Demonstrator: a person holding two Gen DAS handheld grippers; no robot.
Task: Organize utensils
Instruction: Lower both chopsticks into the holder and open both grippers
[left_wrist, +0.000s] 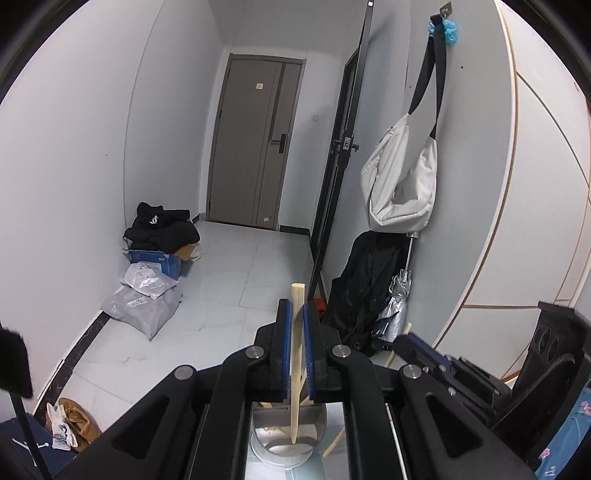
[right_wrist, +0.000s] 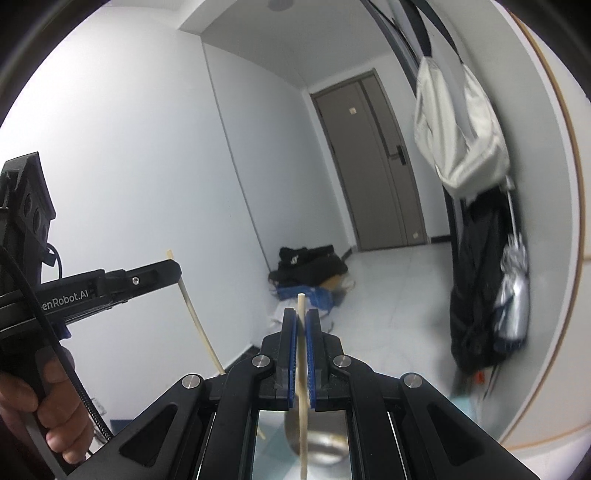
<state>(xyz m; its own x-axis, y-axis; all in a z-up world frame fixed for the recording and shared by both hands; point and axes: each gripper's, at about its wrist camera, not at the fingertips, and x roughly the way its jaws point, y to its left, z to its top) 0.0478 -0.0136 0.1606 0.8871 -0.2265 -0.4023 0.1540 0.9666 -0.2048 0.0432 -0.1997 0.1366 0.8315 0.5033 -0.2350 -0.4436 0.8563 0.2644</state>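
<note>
My left gripper (left_wrist: 297, 308) is shut on a pale wooden chopstick (left_wrist: 294, 369) that stands nearly upright between its blue pads. The stick's lower tip hangs over a round metal utensil cup (left_wrist: 288, 448), which holds other wooden sticks. My right gripper (right_wrist: 301, 314) is shut on a second chopstick (right_wrist: 303, 424), held above the same metal cup (right_wrist: 325, 446). In the right wrist view the left gripper (right_wrist: 173, 271) appears at the left with its chopstick (right_wrist: 194, 317), and a person's hand (right_wrist: 40, 410) grips its handle. In the left wrist view the right gripper (left_wrist: 404, 341) is at the right.
A white bag (left_wrist: 402, 184) hangs on the right wall above a black garment (left_wrist: 365, 288) and a folded silver umbrella (left_wrist: 395, 306). Black clothes on a blue box (left_wrist: 159, 258) and grey parcels (left_wrist: 144, 306) lie by the left wall. A grey door (left_wrist: 255, 140) stands at the far end.
</note>
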